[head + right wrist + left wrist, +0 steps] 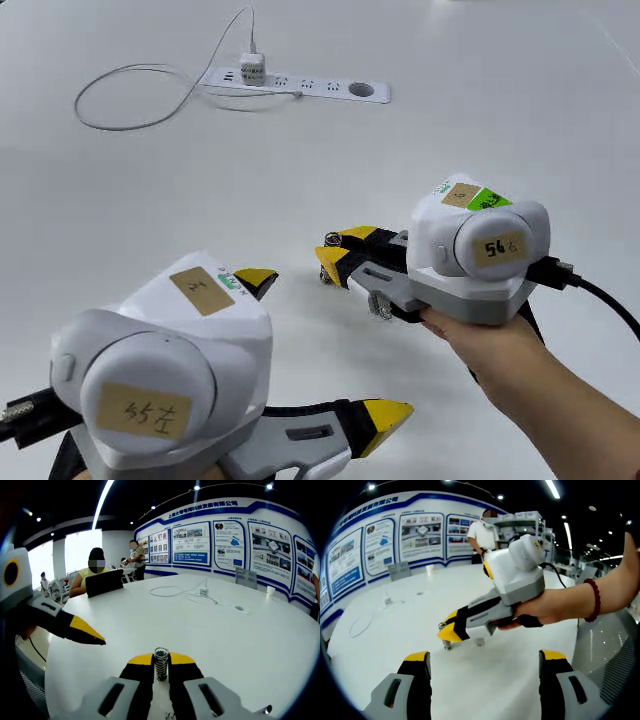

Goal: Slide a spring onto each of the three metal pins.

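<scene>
A small coiled metal spring (160,662) stands upright between the yellow tips of my right gripper (161,661), which is shut on it. In the head view the right gripper (338,248) lies low over the white table (200,200), with small metal pins beside its tips (327,277) and under its body (380,307). The left gripper view shows those pins (447,645) standing on the table under the right gripper (451,630). My left gripper (484,656) is open with nothing between its jaws. It hovers at the near left (322,345), apart from the right one.
A white power strip (300,86) with a plugged-in charger (252,68) and a looped cable (130,95) lies at the far side. A person sits behind a laptop (103,582) at the table's far edge. Another person (482,535) stands beyond the table.
</scene>
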Tool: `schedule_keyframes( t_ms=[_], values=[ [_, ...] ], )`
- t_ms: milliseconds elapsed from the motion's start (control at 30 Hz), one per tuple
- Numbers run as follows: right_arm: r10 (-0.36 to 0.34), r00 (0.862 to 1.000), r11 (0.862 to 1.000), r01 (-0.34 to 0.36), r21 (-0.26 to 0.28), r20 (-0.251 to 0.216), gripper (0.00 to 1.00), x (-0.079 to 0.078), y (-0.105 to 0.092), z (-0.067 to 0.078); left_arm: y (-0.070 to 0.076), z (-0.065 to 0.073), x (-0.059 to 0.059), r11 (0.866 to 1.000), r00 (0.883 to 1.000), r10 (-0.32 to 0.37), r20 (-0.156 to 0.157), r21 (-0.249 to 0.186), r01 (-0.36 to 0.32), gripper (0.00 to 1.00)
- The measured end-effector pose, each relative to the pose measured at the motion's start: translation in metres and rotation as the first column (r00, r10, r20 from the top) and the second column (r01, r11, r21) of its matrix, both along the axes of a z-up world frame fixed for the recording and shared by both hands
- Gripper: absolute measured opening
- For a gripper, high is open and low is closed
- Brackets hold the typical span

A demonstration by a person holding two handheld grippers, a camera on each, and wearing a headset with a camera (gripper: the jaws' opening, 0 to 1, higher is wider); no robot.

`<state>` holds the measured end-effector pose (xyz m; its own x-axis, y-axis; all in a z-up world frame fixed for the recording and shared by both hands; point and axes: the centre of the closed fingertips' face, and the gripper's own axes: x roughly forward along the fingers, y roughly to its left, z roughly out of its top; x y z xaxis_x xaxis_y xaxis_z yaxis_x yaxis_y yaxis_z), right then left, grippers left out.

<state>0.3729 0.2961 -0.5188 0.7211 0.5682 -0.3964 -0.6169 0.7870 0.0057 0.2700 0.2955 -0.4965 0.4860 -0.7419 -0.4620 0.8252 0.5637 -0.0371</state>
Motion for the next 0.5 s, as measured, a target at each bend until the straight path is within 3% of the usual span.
schedule_keyframes(
  t_ms=[500],
  values=[
    [0.006, 1.000, 1.000, -0.006, -0.026, -0.018, 0.12, -0.0030, 0.0019, -0.0098, 0.0022, -0.0003, 0.0009, 1.000, 1.000, 0.004, 0.000, 0.008, -0.004, 0.89]
  ],
)
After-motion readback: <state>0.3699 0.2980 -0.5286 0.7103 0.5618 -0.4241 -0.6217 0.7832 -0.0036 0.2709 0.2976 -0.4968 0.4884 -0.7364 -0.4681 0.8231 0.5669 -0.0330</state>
